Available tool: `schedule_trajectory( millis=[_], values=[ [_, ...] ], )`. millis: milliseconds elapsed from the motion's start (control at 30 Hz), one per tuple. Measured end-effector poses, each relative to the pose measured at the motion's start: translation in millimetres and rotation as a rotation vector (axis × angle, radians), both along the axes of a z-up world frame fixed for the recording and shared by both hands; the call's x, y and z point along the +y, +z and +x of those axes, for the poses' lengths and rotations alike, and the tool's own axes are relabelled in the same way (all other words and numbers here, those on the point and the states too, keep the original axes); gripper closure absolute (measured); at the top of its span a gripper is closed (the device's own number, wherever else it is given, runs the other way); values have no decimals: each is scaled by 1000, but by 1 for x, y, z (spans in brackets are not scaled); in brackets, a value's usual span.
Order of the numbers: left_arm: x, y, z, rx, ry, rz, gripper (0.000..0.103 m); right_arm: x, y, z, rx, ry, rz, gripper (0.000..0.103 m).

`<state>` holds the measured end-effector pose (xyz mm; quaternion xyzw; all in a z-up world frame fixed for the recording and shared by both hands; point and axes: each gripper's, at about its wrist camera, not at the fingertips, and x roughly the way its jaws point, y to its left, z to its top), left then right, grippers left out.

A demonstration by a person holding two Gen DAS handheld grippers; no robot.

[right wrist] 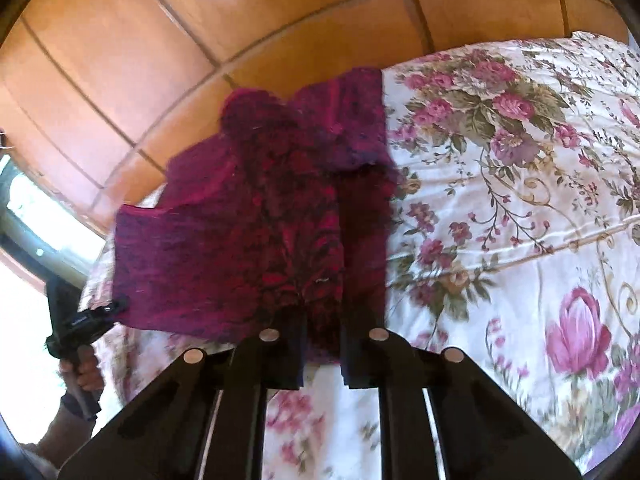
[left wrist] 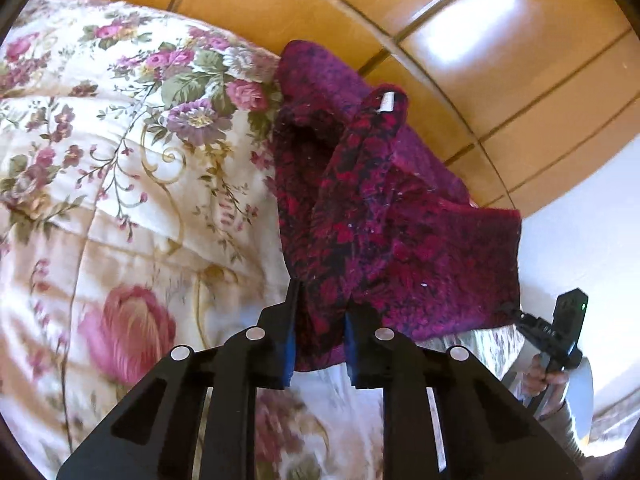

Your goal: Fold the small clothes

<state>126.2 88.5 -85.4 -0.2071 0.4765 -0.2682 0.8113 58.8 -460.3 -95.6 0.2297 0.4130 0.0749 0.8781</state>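
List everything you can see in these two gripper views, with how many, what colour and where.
garment: one, dark magenta and red knit, held up between both grippers over the bed's edge
white tag: one, on the garment's upper fold
bedspread: one, cream with pink and purple flowers, covering the bed
floor: orange-brown tiles, beyond the bed
left gripper: one, black with blue pads, shut on the garment's edge
right gripper: one, black, shut on the garment's other edge
hand: one in each view, wrapped round the opposite gripper's handle
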Motion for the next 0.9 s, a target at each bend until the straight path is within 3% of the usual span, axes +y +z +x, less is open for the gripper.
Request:
schedule_trajectory(
  millis=[233,300,400,433,500,533,567,633,667,767,900],
  values=[
    [20,6,-78,41,-41,15,85,7,0,-67,88,70,22,92],
    [28,4,-99,56,-34,36,91,5,-9,-86,133,80,39,92],
    [36,1,-109,73,-17,17,88,5,-20,-89,158,79,51,91],
    [37,4,-109,59,9,48,85,5,-22,-86,160,75,45,87],
    [40,8,-101,49,33,36,60,6,-23,-76,176,66,45,60],
    [44,13,-95,32,67,44,36,6,-21,-72,182,62,47,32],
    [46,18,-91,9,105,65,28,6,-18,-65,170,60,47,28],
    [41,33,-82,-61,141,129,28,8,-9,-58,134,54,14,27],
    [36,40,-79,-96,140,174,28,11,-3,-53,107,40,-27,22],
    [8,57,-66,-209,129,360,28,27,7,-42,48,29,-143,16],
    [-19,56,-48,-233,115,481,26,62,11,-30,-18,85,-293,15]
  ],
)
